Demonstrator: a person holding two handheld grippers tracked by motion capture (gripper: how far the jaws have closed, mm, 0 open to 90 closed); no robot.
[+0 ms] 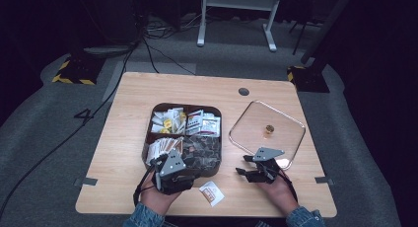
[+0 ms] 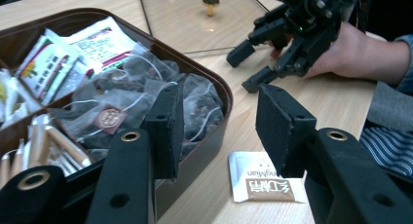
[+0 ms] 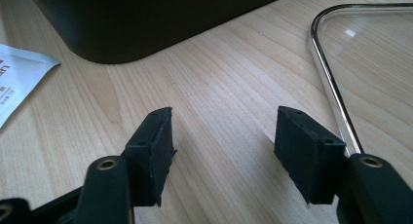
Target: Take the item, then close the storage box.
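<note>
Single white sachet [image 1: 211, 193] lies flat on the table [image 1: 123, 138], just in front of the brown divided box [image 1: 185, 108], between the two hands. It is judged very light, thin and floppy, with a slick foil/paper skin; being flat on the wood, it would be hard to get a pad under. An edge or corner pinch is suggested, or it could be slid to the table's rim first. Contents are not likely fragile, but creasing is possible.

Left tool [image 2: 219, 131]: jaws stand about half open, nothing between the pads; it hangs over the box's near corner with the sachet just beyond.
Right tool [image 3: 221, 151]: jaws parted, empty, resting low over bare table next to the glass lid [image 1: 266, 133].

View differences:
- High view: overall layout is given, with the lid and its brass knob [image 1: 269, 130] lying right of the box.
- Left gripper view: sachet print and the mesh tea bags [image 2: 146, 92] in the near compartment are readable, plus the right tool farther off.
- Right gripper view: the lid's chrome rim [image 3: 336, 107] is seen close to the right jaw, with one sachet corner at the left edge.
</note>
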